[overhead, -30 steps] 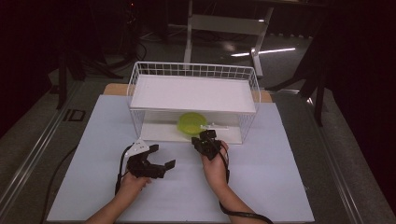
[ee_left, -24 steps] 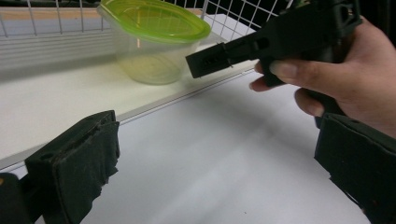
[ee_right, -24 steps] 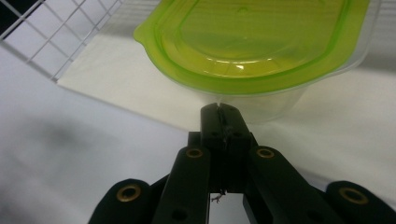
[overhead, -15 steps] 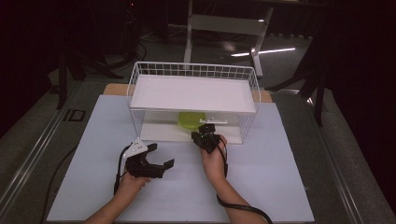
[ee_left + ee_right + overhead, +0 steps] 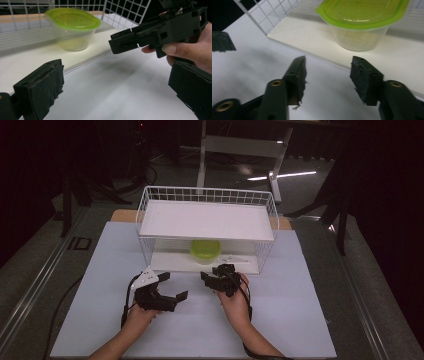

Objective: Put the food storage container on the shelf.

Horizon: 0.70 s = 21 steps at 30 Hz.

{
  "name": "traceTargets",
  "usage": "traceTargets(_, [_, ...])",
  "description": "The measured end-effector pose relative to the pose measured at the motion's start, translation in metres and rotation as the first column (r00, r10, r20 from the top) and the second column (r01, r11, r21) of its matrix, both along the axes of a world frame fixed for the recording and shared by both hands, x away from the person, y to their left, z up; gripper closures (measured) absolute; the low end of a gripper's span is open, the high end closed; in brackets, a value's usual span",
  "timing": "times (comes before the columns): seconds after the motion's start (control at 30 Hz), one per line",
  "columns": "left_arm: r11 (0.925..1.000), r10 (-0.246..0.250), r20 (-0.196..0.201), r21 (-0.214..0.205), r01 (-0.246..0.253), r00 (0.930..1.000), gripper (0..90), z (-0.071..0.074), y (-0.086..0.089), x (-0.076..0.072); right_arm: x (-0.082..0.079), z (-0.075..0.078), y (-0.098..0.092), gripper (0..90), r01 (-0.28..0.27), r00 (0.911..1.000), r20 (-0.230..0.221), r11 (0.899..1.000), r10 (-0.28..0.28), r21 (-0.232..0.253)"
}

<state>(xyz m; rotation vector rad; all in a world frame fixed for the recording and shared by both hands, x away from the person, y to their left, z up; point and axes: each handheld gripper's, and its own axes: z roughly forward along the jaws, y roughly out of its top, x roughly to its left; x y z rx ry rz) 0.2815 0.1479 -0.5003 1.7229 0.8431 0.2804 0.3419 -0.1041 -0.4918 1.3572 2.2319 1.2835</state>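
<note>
A clear plastic tub with a green lid (image 5: 205,251) (image 5: 71,27) (image 5: 362,21) stands on the lower shelf of a white wire rack (image 5: 207,227). My right gripper (image 5: 216,274) (image 5: 328,73) is open just in front of the shelf's front edge, pointing at the tub, nothing between its jaws. My left gripper (image 5: 172,286) (image 5: 117,92) is open over the white table to the left, a little further back from the rack, empty. In the left gripper view the right gripper (image 5: 155,35) is held by a hand at the upper right.
The rack's white top board (image 5: 207,220) overhangs the tub, leaving a low opening at the front. A white mat (image 5: 100,285) covers the table around the rack. Dark floor and stands lie beyond the table.
The right gripper has moved forward toward the rack's lower shelf and the tub. The left gripper has stayed nearly still.
</note>
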Motion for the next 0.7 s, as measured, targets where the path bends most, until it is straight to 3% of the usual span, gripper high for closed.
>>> traceTargets(0.2, [0.9996, -0.025, -0.002, -0.01, 0.025, 0.9997, 0.8, 0.007, 0.002, -0.004, -0.01, 0.006, -0.011, 18.0, -0.068, 0.9966, 0.052, 0.996, 0.065, 0.052])
traceTargets(0.4, [0.9994, -0.034, -0.002, -0.009, 0.034, 0.9994, 0.8, 0.013, 0.009, -0.008, -0.021, 0.013, -0.021, 16.8, -0.087, 0.9911, 0.103, 0.996, 0.084, 0.029])
traceTargets(0.7, [0.9987, -0.051, -0.019, -0.002, 0.051, 0.9985, 0.8, 0.012, 0.019, -0.014, -0.035, 0.016, -0.036, 17.1, -0.112, 0.9855, 0.129, 0.994, 0.11, 0.008])
